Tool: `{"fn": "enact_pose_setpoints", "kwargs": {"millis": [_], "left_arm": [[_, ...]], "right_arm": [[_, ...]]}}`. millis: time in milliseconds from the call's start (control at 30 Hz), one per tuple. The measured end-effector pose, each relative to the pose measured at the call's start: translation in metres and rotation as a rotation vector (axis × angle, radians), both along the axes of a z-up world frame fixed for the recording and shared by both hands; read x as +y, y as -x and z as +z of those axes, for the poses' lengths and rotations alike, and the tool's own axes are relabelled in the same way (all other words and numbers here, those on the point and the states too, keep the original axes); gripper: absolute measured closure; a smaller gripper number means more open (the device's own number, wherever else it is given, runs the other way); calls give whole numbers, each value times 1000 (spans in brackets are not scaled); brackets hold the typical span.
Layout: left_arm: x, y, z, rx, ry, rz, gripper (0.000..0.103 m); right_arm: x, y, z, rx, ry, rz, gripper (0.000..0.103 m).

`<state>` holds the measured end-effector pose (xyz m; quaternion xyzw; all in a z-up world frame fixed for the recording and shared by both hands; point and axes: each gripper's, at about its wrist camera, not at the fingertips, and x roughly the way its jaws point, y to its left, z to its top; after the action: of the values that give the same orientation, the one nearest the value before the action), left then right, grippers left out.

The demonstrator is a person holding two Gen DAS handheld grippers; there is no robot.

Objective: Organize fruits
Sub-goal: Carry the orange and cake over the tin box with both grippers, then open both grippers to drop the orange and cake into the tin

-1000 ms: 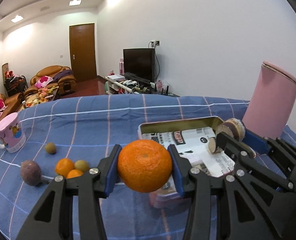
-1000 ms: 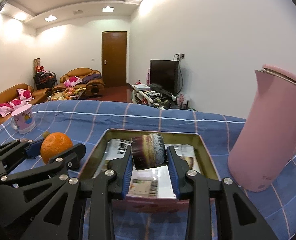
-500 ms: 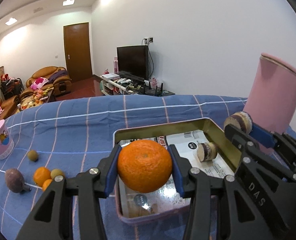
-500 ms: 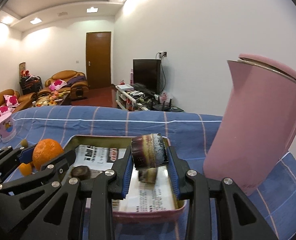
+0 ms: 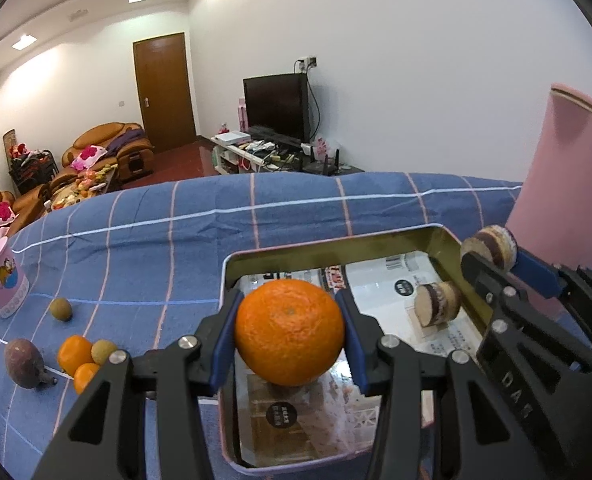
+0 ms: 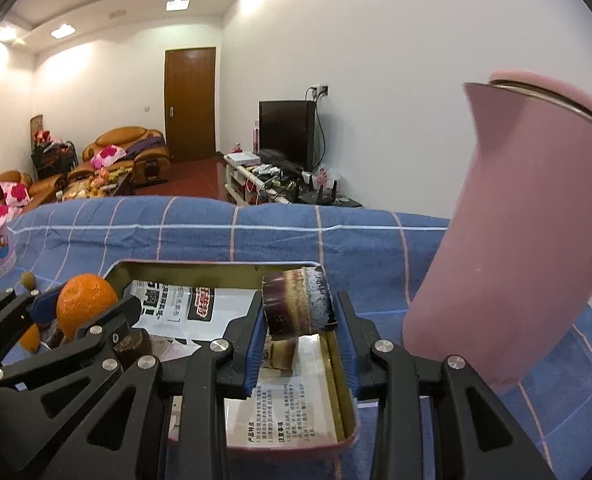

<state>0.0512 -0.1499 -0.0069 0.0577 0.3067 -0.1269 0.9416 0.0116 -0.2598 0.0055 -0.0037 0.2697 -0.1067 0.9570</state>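
Note:
My left gripper (image 5: 289,334) is shut on a large orange (image 5: 289,331) and holds it over the left part of a paper-lined metal tin (image 5: 328,251). The orange (image 6: 85,300) also shows at the left in the right wrist view. My right gripper (image 6: 299,320) is shut on a short purple-skinned cane piece (image 6: 298,305), above the tin's right side (image 6: 338,390). That same piece (image 5: 492,246) appears at the right in the left wrist view. Another cut piece (image 5: 436,304) lies in the tin. Small oranges (image 5: 74,354), two brownish-green fruits (image 5: 61,309) and a purple fruit (image 5: 25,362) lie on the blue cloth.
A tall pink jug (image 6: 536,232) stands just right of the tin, close to my right gripper. A pink cartoon mug (image 5: 0,284) sits at the far left. The blue checked cloth (image 5: 156,248) covers the table; beyond it are sofas, a door and a television.
Both grippers have moved right and forward over the tin with their loads. The tin and the jug look nearer and larger; the loose fruits have slid left in view.

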Motion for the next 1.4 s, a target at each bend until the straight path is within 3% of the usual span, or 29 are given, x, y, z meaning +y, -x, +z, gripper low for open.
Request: {"fn": "enact_pose_setpoints", "kwargs": {"millis": [300,667,1400], "left_arm": [[-9,-11,-16,56,-68,0,55],[-6,-10,-16,63,-83,11,55],[-6,-4,-14,57,-104,4,51]], "right_arm": [[5,-12,-12,86,9,36,68],[5,-22,-21,163,-28,91,68],[-6,-22,-23,184,-135,110,62]]}}
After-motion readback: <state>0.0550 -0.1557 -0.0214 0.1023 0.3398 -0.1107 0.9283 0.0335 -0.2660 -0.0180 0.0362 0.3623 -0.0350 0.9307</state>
